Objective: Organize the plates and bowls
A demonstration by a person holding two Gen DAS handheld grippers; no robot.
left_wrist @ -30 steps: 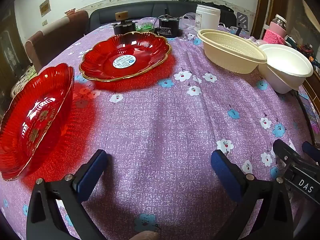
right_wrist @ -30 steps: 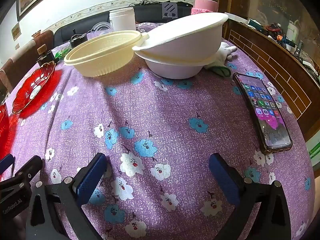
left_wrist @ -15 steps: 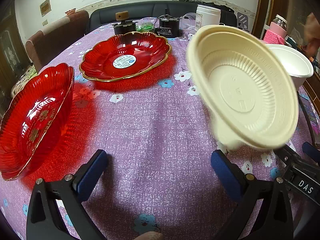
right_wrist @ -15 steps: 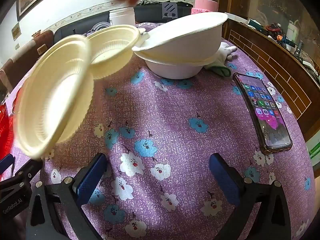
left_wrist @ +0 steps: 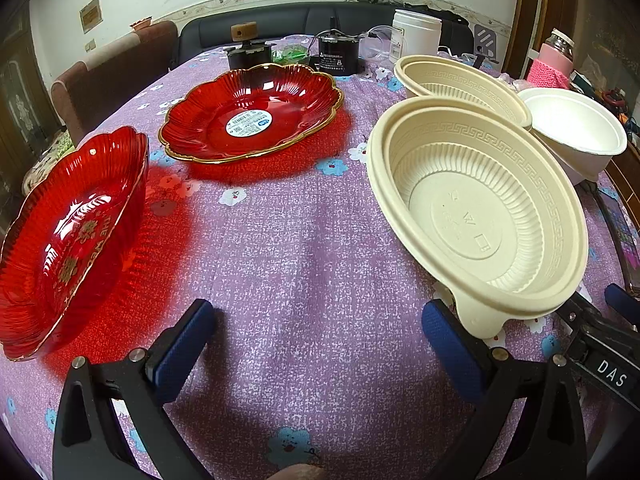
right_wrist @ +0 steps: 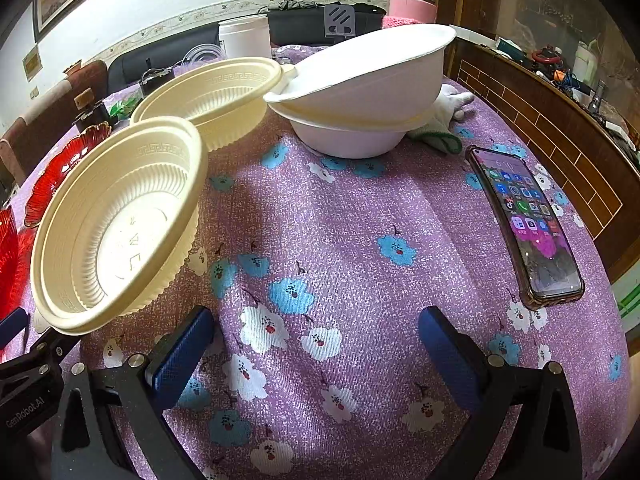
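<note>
Both tools hang low over the tabletop with nothing in them: the left tool has its blue pads spread wide apart, and the right tool is spread just as wide.

A cream bowl lies between the two tools, tilted so that its open mouth faces the left tool. It sits ahead and to the right of the left tool, and its small rim tab points down toward that tool's right finger, just beside it. From the right wrist view the same bowl is ahead and to the left, its ribbed wall close to the left finger. Whether it rests on the cloth or leans on something I cannot tell.

Behind it stands a second cream bowl, upright, and beside that two white bowls, one tipped loosely in the other. Two red plates lie well apart on the left side: the near red plate, tilted up, and the far red plate, flat.

My judgement: nothing is sorted yet, and the tilted bowl is the likely first pick. The left tool looks better placed, since the tab and the near rim lie right at its finger; a short shift to the right would bring the rim between the pads.
</note>
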